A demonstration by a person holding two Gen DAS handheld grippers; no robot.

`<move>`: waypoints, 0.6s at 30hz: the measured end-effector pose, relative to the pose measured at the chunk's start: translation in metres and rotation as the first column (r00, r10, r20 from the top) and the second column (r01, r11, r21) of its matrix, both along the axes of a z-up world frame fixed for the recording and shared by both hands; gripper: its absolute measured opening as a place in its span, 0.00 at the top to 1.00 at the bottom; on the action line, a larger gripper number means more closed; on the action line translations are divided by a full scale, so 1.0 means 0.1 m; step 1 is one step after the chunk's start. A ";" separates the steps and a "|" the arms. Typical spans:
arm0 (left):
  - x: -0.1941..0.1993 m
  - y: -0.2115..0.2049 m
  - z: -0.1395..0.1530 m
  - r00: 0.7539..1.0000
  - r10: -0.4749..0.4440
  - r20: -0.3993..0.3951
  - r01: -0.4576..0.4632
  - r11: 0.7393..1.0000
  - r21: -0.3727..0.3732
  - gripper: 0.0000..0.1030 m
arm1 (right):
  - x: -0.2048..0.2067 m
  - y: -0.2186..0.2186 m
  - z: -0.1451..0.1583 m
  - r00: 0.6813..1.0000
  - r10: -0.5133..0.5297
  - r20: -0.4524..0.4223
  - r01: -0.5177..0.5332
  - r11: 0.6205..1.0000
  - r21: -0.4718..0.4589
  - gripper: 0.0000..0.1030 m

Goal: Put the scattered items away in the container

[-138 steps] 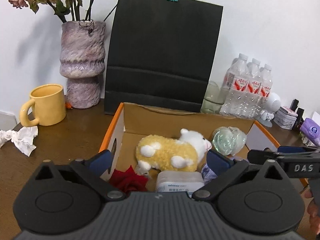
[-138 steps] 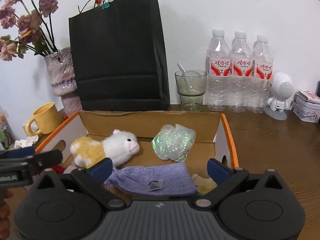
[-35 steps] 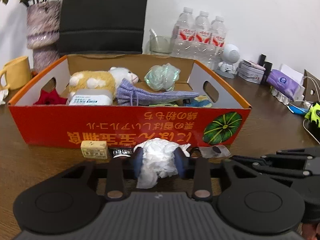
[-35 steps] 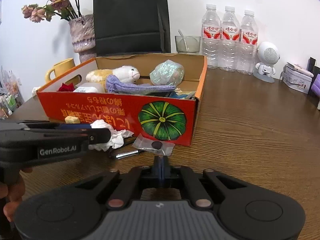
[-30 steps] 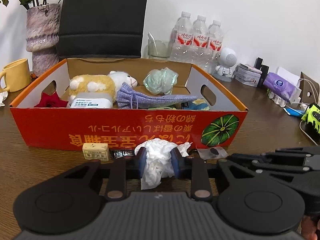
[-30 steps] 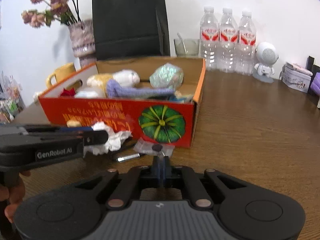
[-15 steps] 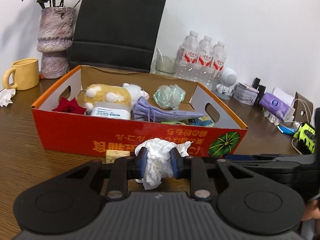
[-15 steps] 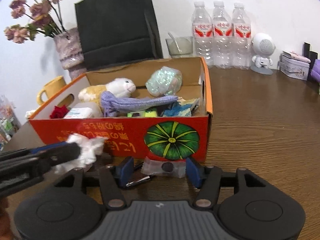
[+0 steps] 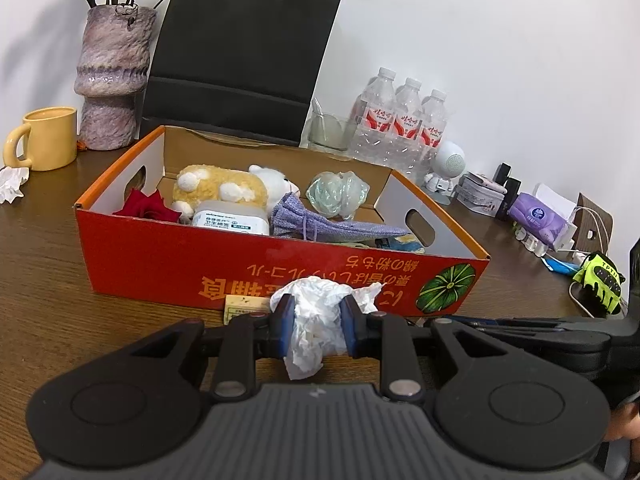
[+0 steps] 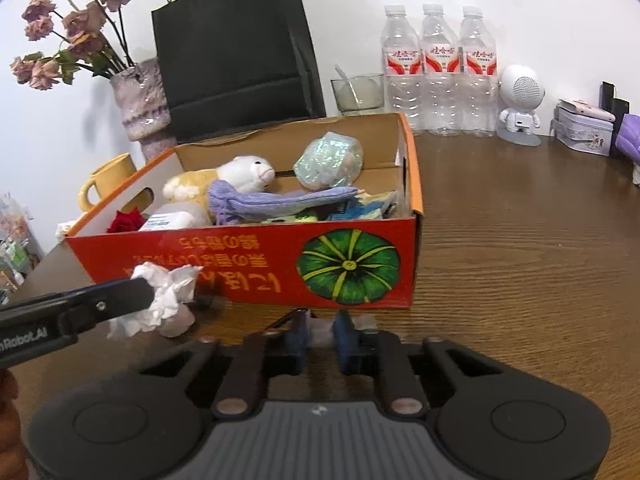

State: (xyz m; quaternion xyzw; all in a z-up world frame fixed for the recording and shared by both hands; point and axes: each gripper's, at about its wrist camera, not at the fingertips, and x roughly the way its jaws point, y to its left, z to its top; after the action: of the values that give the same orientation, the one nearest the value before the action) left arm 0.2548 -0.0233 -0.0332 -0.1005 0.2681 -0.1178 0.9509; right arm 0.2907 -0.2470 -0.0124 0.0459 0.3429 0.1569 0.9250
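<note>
Before one orange box (image 9: 168, 258), left tongs (image 9: 316, 322) clamping one crumpled tissue (image 9: 316, 312), right tongs (image 10: 320, 334) closing, seemingly on one clear packet (image 10: 320, 326), three bottles (image 10: 438, 68) behind.

Plush toy (image 9: 224, 190) in box (image 9: 280, 268), before bag (image 9: 240, 52)

1. We see a dark wooden table (image 10: 520, 248) that carries everything.
2. An orange cardboard box (image 9: 168, 264) stands near the middle of the table.
3. At the back edge stand a purple vase (image 9: 114, 80), a black paper bag (image 9: 240, 60), a glass (image 10: 358, 94) and three water bottles (image 10: 438, 72).
4. A yellow mug (image 9: 46, 138) sits towards the left edge, with a crumpled tissue (image 9: 12, 182) beside it.
5. A small yellow packet (image 9: 242, 309) lies just in front of the box.
6. A white robot figure (image 10: 520, 100) and a tin (image 10: 586, 132) stand towards the back right corner.
</note>
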 end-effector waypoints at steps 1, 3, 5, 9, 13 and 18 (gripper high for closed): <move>0.00 0.01 0.00 1.000 0.001 0.000 -0.001 1.000 -0.003 0.76 | -0.01 0.00 -0.01 1.000 0.006 -0.007 -0.006 1.000 0.001 0.99; -0.01 0.03 0.00 1.000 0.003 -0.002 -0.003 1.000 -0.006 0.76 | -0.01 0.00 -0.03 1.000 0.016 -0.024 -0.016 1.000 0.004 0.99; -0.01 0.05 0.00 1.000 0.007 -0.002 -0.007 1.000 -0.008 0.76 | -0.03 0.00 -0.03 1.000 0.015 -0.027 -0.015 1.000 0.007 0.99; -0.04 0.08 0.01 1.000 0.014 0.004 -0.014 1.000 -0.008 0.75 | -0.10 -0.08 0.06 1.000 -0.003 0.015 0.003 1.000 0.022 0.95; -0.03 0.12 0.01 1.000 0.028 -0.002 -0.028 1.000 -0.013 0.76 | -0.10 -0.22 0.09 0.995 -0.091 0.043 0.092 0.996 -0.010 0.52; -0.03 0.12 0.01 1.000 0.026 -0.001 -0.026 1.000 -0.017 0.76 | 0.10 -0.23 -0.03 0.994 -0.109 0.001 0.109 0.993 -0.051 0.49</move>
State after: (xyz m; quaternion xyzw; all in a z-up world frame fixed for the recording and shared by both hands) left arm 0.2521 -0.0109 -0.0324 -0.1120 0.2661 -0.1074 0.9514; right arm 0.3006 -0.2697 -0.0158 0.0413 0.3447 0.0975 0.9327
